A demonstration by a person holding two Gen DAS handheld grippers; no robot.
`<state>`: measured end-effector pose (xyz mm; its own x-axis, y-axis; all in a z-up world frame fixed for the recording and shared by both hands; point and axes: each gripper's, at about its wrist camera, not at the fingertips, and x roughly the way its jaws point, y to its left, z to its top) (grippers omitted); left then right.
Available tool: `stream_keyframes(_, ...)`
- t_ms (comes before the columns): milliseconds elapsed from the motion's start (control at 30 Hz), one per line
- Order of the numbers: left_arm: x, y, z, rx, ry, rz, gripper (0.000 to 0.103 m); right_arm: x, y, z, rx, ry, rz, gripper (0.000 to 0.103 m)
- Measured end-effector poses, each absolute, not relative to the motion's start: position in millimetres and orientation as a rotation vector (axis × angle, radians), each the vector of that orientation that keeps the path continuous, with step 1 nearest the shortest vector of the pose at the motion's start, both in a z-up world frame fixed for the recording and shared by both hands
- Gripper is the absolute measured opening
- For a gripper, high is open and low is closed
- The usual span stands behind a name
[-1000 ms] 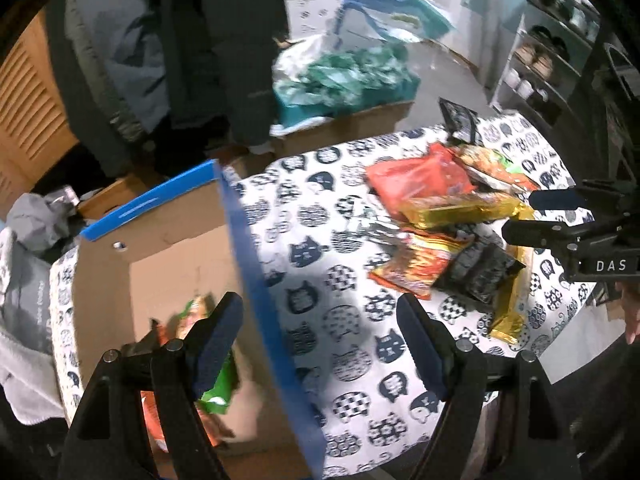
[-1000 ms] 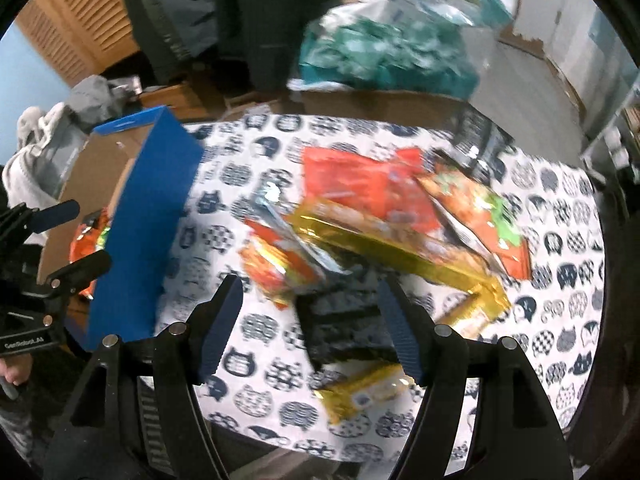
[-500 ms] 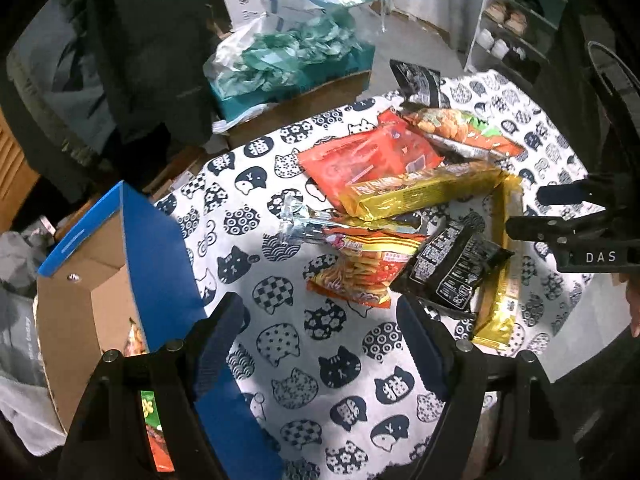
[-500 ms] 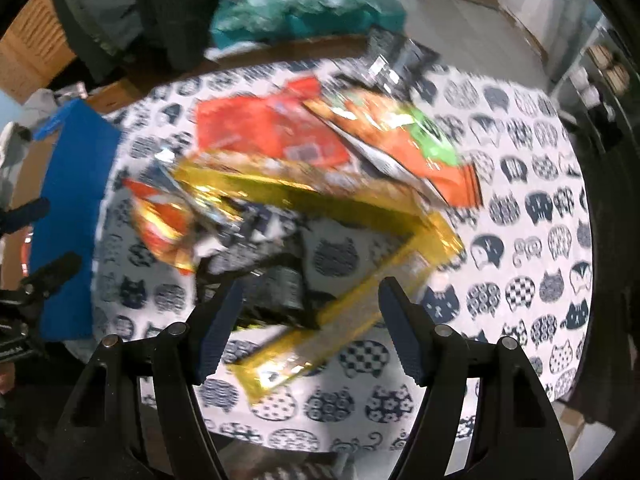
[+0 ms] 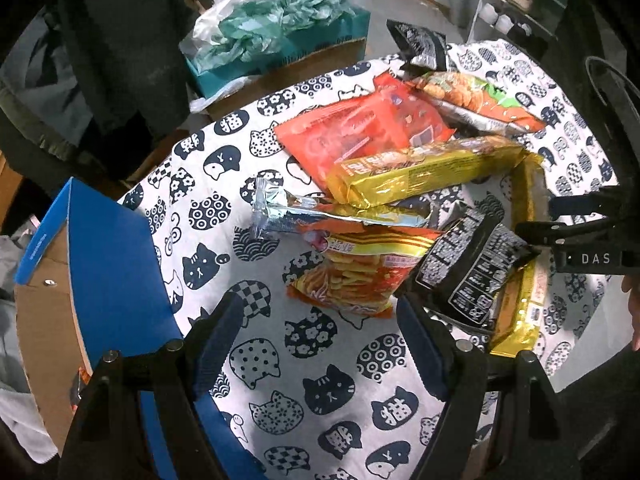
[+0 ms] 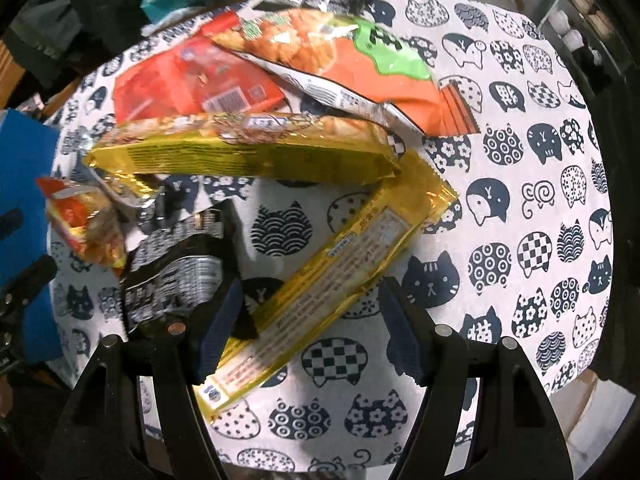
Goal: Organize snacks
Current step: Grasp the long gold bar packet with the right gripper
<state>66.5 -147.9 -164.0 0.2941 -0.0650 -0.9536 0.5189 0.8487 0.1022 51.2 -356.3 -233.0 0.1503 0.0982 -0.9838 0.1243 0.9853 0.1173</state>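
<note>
A pile of snack packets lies on a round table with a cat-print cloth (image 6: 540, 200). My left gripper (image 5: 320, 344) hangs open over bare cloth, just short of an orange-yellow chip bag (image 5: 352, 276) and a black packet (image 5: 472, 268). Behind them lie a long gold pack (image 5: 424, 168), a red bag (image 5: 352, 136) and an orange-green bag (image 5: 480, 100). My right gripper (image 6: 312, 320) points down, open, its fingers straddling a second long gold pack (image 6: 348, 272) without pressing it. A blue-edged cardboard box (image 5: 108, 264) stands at the left with snacks inside.
A small black bag (image 5: 420, 44) lies at the table's far edge. Beyond it stand a teal box stuffed with plastic (image 5: 272, 40) and a shelf of shoes (image 5: 512, 4). Dark clothing (image 5: 120, 40) hangs at the back left. A hand (image 5: 634, 312) shows at the right edge.
Both grippers have sunk toward the table. The left swung from above the box over to the snack pile. The right came down around the lower gold pack.
</note>
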Motion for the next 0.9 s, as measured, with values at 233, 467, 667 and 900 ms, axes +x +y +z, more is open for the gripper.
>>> stream_keyframes(233, 74.8, -148.7, -178.5, 0.437, 1.245, -0.405, 0.080, 52.0, -356.8, -251.5, 0.221, 1.490, -0.009, 0.071)
stream_keyframes(467, 80.7, -158.2, -191.3, 0.415, 1.292, -0.430, 0.080, 42.7, -379.3, -247.1, 0.135, 1.471, 0.006, 0.057)
stream_keyframes(667, 78.0, -173.4, -196.9, 0.467, 1.286, -0.438, 0.081, 39.7, -395.4, -244.3, 0.041, 1.443, -0.075, 0.053)
stream_keyframes(900, 85.8, -181.0, -207.4, 0.460, 1.298, -0.434, 0.081, 35.7, -392.8, -259.0, 0.140, 1.453, -0.107, 0.064)
